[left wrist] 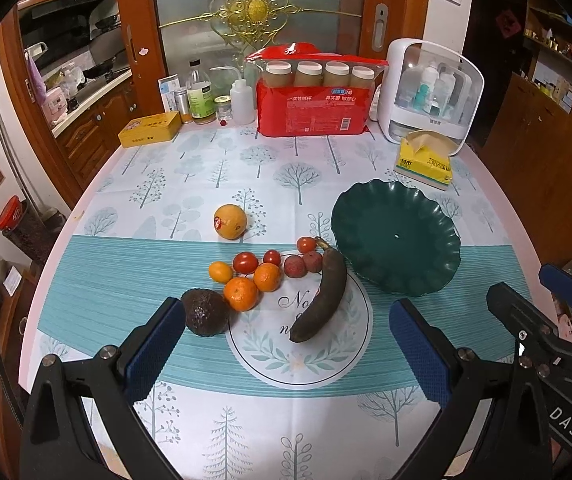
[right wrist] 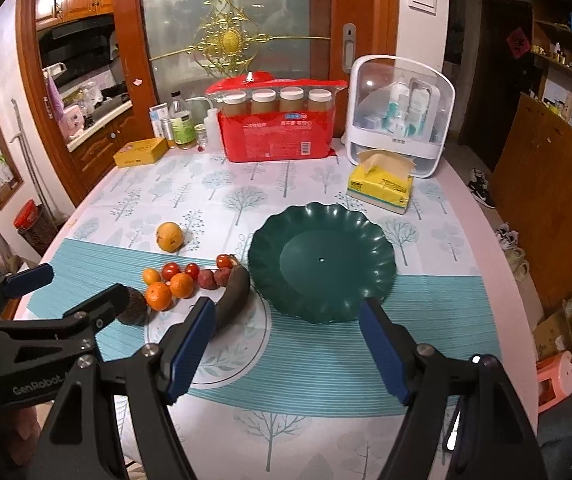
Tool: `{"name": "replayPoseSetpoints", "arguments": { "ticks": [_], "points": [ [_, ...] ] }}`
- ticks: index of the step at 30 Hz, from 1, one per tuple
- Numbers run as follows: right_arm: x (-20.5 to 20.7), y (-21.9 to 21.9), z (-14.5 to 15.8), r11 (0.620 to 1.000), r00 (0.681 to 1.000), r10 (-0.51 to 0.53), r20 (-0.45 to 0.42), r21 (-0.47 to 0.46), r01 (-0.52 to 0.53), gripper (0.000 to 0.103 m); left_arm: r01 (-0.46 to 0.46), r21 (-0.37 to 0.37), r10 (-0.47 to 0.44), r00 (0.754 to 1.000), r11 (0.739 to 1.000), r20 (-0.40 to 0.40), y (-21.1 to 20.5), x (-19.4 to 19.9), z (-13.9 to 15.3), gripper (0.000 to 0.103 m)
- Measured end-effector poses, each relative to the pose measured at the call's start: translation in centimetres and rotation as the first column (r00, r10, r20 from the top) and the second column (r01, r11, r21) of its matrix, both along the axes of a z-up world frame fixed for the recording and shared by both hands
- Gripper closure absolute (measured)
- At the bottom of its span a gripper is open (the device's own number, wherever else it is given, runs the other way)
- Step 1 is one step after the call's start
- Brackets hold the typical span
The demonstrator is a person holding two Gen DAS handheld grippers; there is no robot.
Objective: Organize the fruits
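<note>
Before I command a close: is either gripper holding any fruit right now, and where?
Nothing is held. The left gripper and right gripper are both open above the table, with the fruit untouched.

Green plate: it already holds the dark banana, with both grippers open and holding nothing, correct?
Not quite. The green plate holds nothing; the dark banana lies on the tablecloth beside it, as the left wrist view shows. Both the left gripper and right gripper are open, holding nothing.

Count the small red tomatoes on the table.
3: one left, beside the yellow one, one in the middle, one by the banana stem. None seem hidden.
</note>
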State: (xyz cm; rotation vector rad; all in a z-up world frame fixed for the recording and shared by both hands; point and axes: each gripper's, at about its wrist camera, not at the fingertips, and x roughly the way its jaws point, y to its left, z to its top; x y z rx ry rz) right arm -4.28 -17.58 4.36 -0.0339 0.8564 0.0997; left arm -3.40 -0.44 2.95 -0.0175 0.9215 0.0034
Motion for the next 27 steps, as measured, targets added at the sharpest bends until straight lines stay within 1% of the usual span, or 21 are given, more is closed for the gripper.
{"name": "replayPoseSetpoints", "arguments": {
  "ticks": [7, 12, 17, 20, 23, 25, 27],
  "points": [
    [0.0, 0.1, -0.4, 1.000, 1.000, 0.015, -0.014, 0.004, -0.014, 0.028, -0.017, -0.008, 0.017, 1.000, 1.000, -0.014, 0.5, -0.3, -0.4, 0.002],
    [0.4, 1.2, -1.4, 0.999, 0.998, 0.050, -0.045, 0.001, -0.050, 0.028, -0.043, -0.041, 0.042, 0.998, 0.998, -0.035, 2.2, 0.1, -1.5, 0.002],
    [1.9, 2.5, -2.9, 0.997, 0.992, 0.078, -0.103, 0.011, -0.078, 0.028, -0.067, -0.063, 0.063, 0.996, 0.996, -0.058, 3.8, 1.2, -2.8, 0.002],
    [2.8, 3.3, -3.8, 0.996, 0.988, 0.084, -0.126, 0.015, -0.083, 0.028, -0.075, -0.074, 0.070, 0.995, 0.994, -0.068, 5.0, 1.9, -3.6, 0.002],
    [4.1, 3.9, -4.8, 0.997, 0.986, 0.080, -0.147, 0.013, -0.079, 0.028, -0.102, -0.076, 0.096, 0.993, 0.992, -0.071, 6.5, 2.8, -4.6, 0.002],
    [5.1, 4.5, -5.8, 0.997, 0.982, 0.077, -0.170, 0.014, -0.075, 0.028, -0.127, -0.072, 0.120, 0.988, 0.989, -0.096, 7.8, 3.6, -5.5, 0.002],
    [6.1, 4.9, -6.8, 0.997, 0.978, 0.078, -0.193, 0.019, -0.076, 0.028, -0.135, -0.063, 0.125, 0.981, 0.989, -0.145, 9.1, 4.6, -6.6, 0.002]
  ]
}}
